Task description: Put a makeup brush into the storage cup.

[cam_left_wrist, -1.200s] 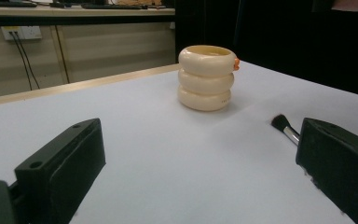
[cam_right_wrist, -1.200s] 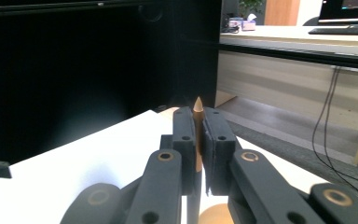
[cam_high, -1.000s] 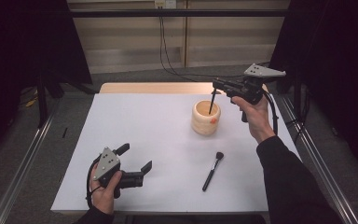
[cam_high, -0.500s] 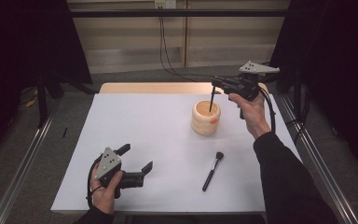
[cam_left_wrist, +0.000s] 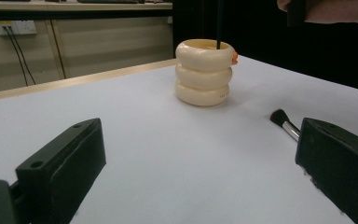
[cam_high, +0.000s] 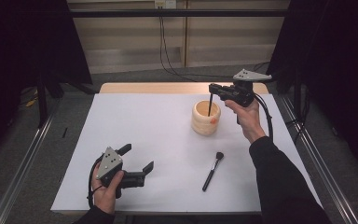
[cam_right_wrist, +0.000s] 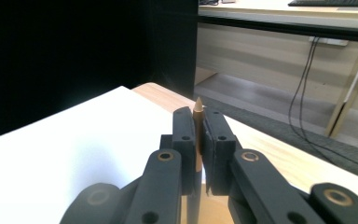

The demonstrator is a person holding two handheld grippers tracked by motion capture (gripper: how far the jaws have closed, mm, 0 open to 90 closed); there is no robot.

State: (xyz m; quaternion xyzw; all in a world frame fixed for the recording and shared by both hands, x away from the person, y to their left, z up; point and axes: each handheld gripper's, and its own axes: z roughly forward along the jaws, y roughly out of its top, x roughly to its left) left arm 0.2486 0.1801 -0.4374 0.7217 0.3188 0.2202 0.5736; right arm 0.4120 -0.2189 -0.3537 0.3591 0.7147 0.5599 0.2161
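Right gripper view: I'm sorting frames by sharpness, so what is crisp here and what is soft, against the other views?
Right gripper view: fingers and clamped pencil sharp, cables behind soft. Left gripper view: cream holder crisp, near fingers slightly blurred. High view: evenly lit white table, dark surroundings.

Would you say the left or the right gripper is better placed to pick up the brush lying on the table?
Left, probably: the left gripper is open near the lying brush, while the right gripper is shut on another brush over the cream holder.

No readable text anywhere.
You had no label, brand, number or sign legible on anything in these views.
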